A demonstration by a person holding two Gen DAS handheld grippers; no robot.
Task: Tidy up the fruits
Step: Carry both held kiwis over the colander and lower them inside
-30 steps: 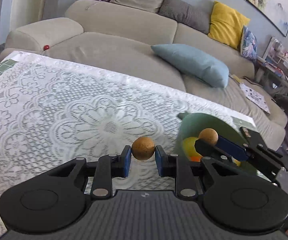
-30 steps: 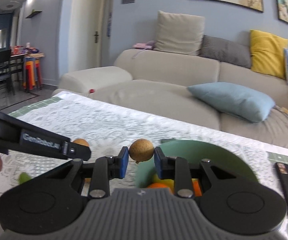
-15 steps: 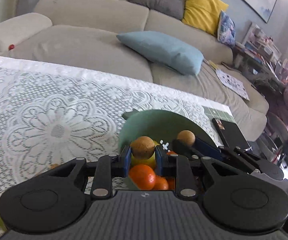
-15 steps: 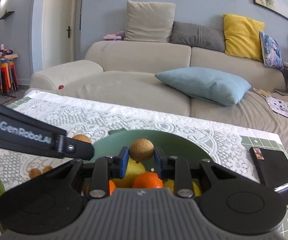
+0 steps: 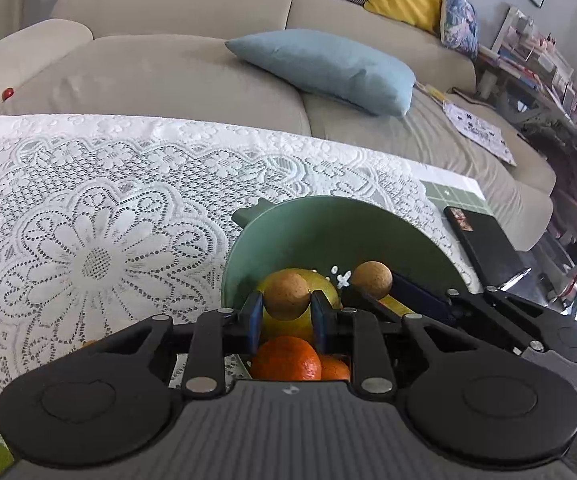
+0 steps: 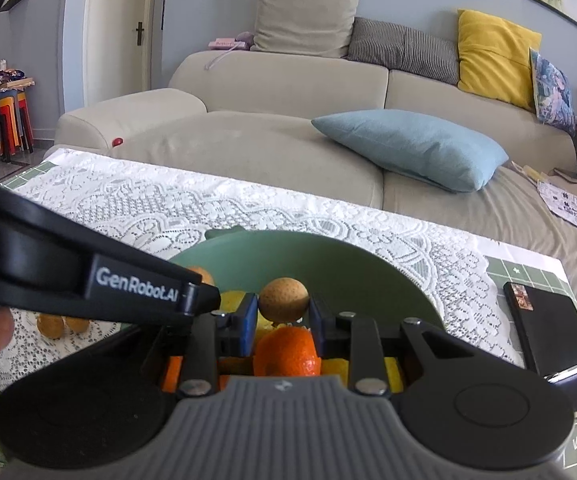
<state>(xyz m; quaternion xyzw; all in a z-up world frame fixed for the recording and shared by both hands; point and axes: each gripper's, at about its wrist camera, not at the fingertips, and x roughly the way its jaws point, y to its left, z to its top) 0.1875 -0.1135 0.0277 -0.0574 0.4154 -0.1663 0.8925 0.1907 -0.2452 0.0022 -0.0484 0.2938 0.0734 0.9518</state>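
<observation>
Oranges [image 5: 286, 358] sit half hidden behind our grippers; we clamp a brown fruit in each, left gripper [image 5: 285, 314] and right gripper [image 6: 282, 312], above the green bowl [image 5: 328, 232].

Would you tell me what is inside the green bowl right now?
The green bowl holds an orange and yellow fruit; the grippers cover its lower part, so anything beneath is hidden.

Left tool [image 5: 284, 316] moved right off the bare lace over the desk: a second ago its brown fruit [image 5: 286, 295] hung above the cloth beside the green bowl [image 5: 328, 224], now it's over the bowl's yellow fruit [image 5: 324, 290] and oranges [image 5: 286, 358]. Right tool [image 6: 282, 318] also came in over the bowl, its brown fruit [image 6: 283, 299] now above an orange [image 6: 286, 350]. Both brown fruits now hang close together over the bowl.
</observation>
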